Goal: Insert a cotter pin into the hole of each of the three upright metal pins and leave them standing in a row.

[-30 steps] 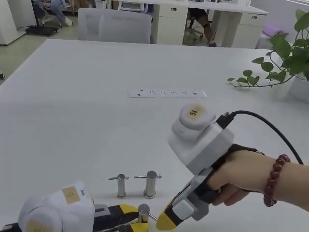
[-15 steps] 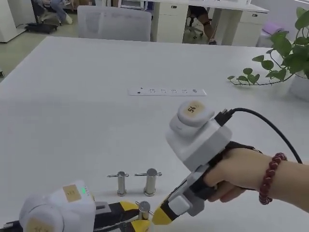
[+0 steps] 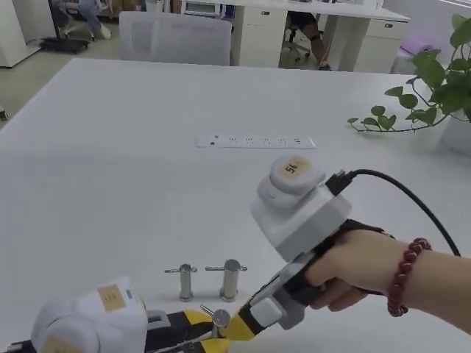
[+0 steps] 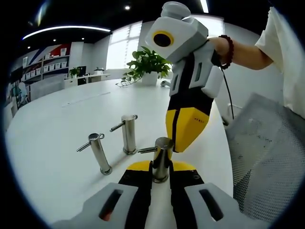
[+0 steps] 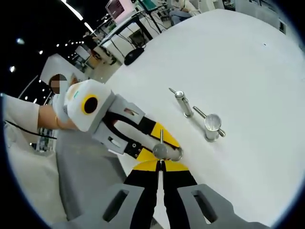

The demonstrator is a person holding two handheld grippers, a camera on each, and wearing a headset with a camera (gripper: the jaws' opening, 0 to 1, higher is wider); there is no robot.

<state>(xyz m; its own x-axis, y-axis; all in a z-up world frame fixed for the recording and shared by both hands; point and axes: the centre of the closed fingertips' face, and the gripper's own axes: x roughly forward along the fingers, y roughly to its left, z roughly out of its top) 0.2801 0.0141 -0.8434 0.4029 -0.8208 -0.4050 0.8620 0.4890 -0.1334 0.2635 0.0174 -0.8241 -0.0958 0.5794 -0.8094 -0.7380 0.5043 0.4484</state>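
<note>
The left hand-held gripper is clamped on the lower shaft of the 3rd metal pin, which stands upright on the white worktop at the near edge of the head view. The right hand-held gripper is pinched closed on the tail of a cotter pin, and its yellow tip sits just beside the pin's head. In the left gripper view the cotter pin's free end pokes out the far side of the head, so it looks threaded through.

The main risk is the release. If the right hand-held gripper backs off before its jaws part, it could drag the cotter pin back out. A sideways tug could tilt the metal pin in the left jaws or topple it once freed. The 2 finished pins, the left standing pin and the right standing pin, stand near. A wide swing of either tool could knock them down. The held pin also sits nearer the person than those 2, so it may need shifting to join the row.

It is a short, smooth silvery cylinder with a flat round cap and a slightly wider foot, probably slippery and easy to tip. The cotter pin is thin and straight, crossing just under the cap.
</note>
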